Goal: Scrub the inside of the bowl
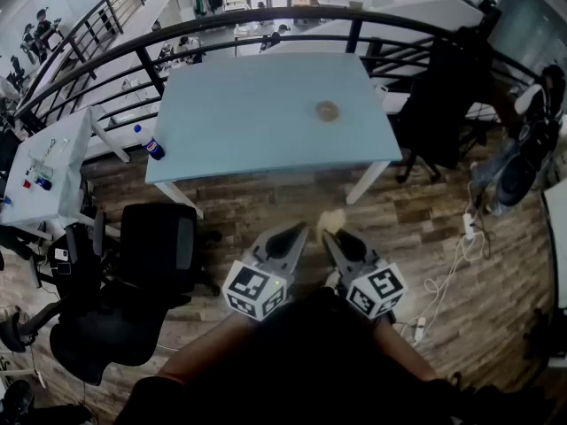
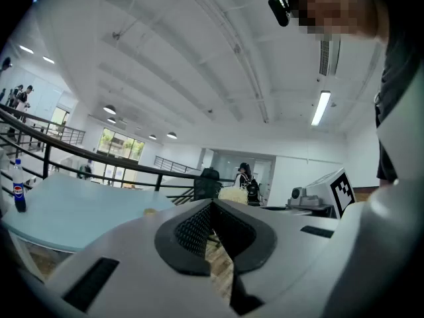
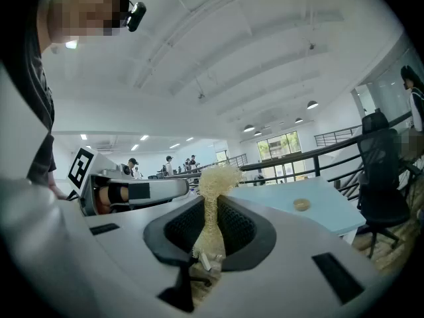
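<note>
One left gripper, fingers together, empty; right gripper, fingers tight on one scrubber; one bowl.

Head camera above, two low behind the jaws
Head view looks steeply down; both gripper views face level toward the same distant worktop.

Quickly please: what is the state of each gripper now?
Left gripper: closed, holding nothing.
Right gripper: closed on a beige fibrous scrubber.
</note>
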